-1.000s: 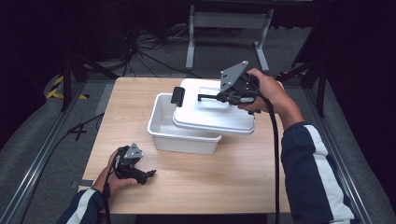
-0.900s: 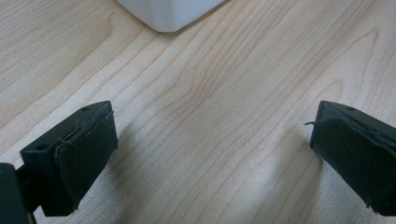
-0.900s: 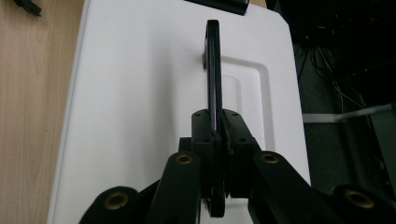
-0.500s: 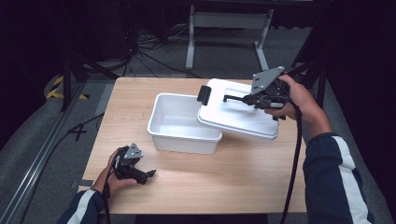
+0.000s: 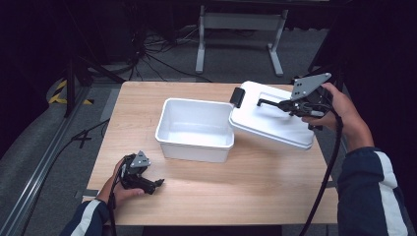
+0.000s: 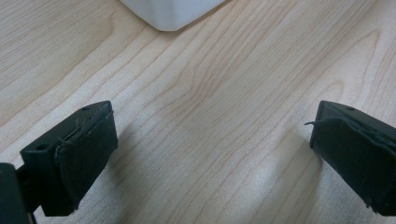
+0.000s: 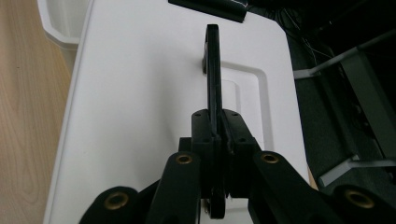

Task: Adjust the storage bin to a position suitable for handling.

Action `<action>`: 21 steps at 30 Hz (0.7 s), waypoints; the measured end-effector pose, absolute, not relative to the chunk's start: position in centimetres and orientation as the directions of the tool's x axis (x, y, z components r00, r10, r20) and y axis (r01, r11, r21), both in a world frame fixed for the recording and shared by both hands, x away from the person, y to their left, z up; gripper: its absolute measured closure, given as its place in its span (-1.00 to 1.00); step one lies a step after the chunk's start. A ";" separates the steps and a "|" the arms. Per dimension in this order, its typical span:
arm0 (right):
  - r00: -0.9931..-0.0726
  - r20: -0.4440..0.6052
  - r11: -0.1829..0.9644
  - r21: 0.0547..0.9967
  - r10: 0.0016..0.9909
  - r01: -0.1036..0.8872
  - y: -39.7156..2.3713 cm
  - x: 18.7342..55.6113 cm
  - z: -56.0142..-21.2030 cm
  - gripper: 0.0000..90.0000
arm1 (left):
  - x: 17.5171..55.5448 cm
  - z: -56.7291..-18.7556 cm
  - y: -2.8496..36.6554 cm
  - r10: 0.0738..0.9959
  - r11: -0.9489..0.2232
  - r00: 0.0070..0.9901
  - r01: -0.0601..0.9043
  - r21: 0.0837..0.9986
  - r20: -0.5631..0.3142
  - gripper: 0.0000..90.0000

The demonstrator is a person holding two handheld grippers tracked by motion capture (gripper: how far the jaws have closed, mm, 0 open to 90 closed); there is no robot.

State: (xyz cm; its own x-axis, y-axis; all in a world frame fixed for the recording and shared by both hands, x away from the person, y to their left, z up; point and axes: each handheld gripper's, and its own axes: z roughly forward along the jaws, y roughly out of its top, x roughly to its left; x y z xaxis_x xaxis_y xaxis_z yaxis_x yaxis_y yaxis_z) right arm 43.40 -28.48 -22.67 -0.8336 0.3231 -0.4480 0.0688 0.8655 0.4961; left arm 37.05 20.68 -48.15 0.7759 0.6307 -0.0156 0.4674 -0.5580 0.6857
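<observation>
White bin (image 5: 195, 129), uncovered, on table (image 5: 275, 187). Right gripper (image 5: 285, 104) clamped on lid (image 5: 268, 118) handle (image 7: 213, 60), lid tilted beside bin. Left gripper (image 5: 156, 184) wide, empty, on table.

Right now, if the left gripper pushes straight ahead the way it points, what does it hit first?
Probably the white tub. The left gripper is open, low over bare table, and the tub's corner lies ahead, slightly off centre. Depth is unclear, so it might clip or graze past.
</observation>
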 end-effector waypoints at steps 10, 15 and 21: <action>-0.822 -0.430 0.855 0.504 0.374 0.125 -30.8 43.6 -23.7 0.89 | 37.0 -48.1 20.7 0.631 -0.559 0.775 0.471 0.682 -0.017 -0.97; -0.815 -0.420 0.846 0.511 0.400 0.152 -31.7 43.8 -24.3 0.89 | 37.1 -48.1 20.7 0.630 -0.560 0.777 0.467 0.684 -0.014 -0.97; -0.812 -0.404 0.844 0.501 0.422 0.190 -32.7 44.3 -25.5 0.89 | 37.1 -48.1 20.7 0.627 -0.562 0.779 0.461 0.686 -0.010 -0.97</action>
